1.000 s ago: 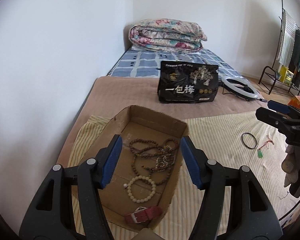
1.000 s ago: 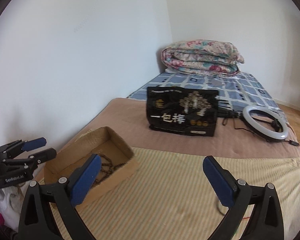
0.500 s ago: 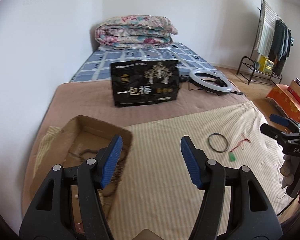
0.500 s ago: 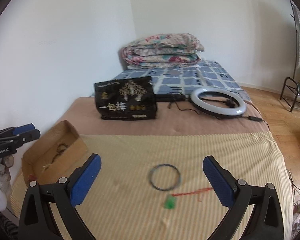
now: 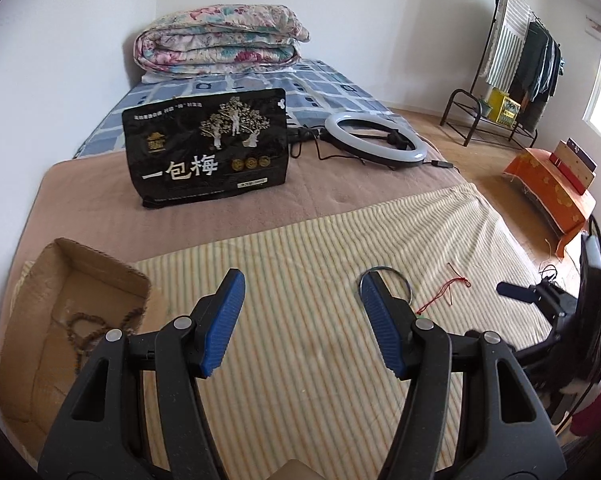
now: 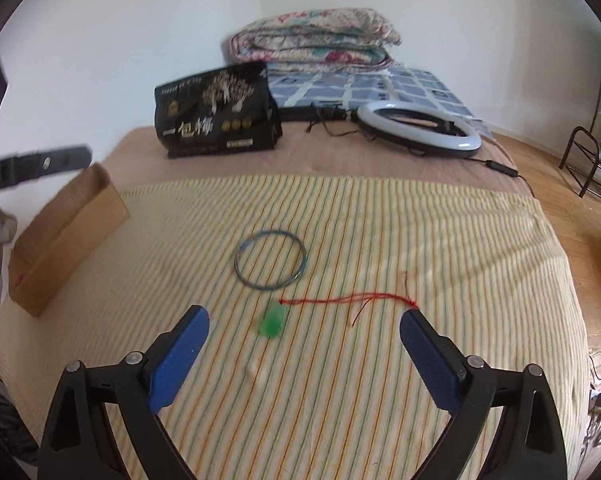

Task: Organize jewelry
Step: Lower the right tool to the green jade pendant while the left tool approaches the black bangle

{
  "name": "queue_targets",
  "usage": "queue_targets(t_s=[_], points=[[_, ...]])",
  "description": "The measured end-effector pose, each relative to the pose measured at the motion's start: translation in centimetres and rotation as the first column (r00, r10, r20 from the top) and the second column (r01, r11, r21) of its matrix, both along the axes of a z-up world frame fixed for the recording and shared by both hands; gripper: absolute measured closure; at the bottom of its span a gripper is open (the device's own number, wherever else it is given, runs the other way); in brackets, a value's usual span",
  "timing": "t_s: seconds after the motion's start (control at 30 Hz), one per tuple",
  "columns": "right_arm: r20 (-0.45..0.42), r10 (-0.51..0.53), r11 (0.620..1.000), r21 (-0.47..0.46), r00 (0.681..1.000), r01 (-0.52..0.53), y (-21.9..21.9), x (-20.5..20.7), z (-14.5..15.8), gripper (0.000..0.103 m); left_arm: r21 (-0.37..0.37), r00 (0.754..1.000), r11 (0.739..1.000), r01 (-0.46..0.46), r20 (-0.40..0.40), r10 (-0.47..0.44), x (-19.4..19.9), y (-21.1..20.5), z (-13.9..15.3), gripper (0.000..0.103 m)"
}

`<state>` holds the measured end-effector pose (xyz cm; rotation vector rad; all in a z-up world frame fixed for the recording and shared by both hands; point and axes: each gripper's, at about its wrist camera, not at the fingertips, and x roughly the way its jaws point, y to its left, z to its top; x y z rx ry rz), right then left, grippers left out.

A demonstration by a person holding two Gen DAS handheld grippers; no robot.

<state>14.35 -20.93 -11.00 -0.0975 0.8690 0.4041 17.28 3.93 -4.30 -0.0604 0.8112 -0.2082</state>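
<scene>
A thin dark bangle lies on the striped blanket. Just in front of it lies a green pendant on a red cord. My right gripper is open and empty, hovering just before the pendant. My left gripper is open and empty over the blanket; its right finger hides part of the bangle. A cardboard box at the left holds brown bead strings. It also shows in the right wrist view.
A black snack bag stands on the brown bedspread behind the blanket. A white ring light with its cable lies to its right. A folded floral quilt sits at the bed's head. A clothes rack stands far right.
Both grippers have swung right, away from the box. The bangle and pendant now sit closer in front of the right gripper. Both stay open.
</scene>
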Motion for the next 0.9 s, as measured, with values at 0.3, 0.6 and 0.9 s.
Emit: queue_targets(t_s=[0.3, 0.6, 0.9], points=[[-0.015, 0.042, 0.998, -0.054, 0.999, -0.042, 1.9, 1.2, -2.7, 0.015, 0.001, 1.000, 1.000, 0.006, -0.030, -0.006, 1.4, -1.1, -2.0, 0.040], [-0.043, 0.054, 0.991, -0.123, 0.998, -0.059, 3.4, 2.9, -5.5, 0.037, 0.009, 0.999, 1.000, 0.028, -0.038, -0.027, 2.1, -1.8, -3.3, 0.040], [-0.024, 0.047, 0.985, -0.168, 0.999, -0.050, 2.8, 3.8, -5.8, 0.056, -0.018, 0.993, 0.998, 0.054, -0.102, -0.056, 3.2, -2.9, -5.7, 0.040]])
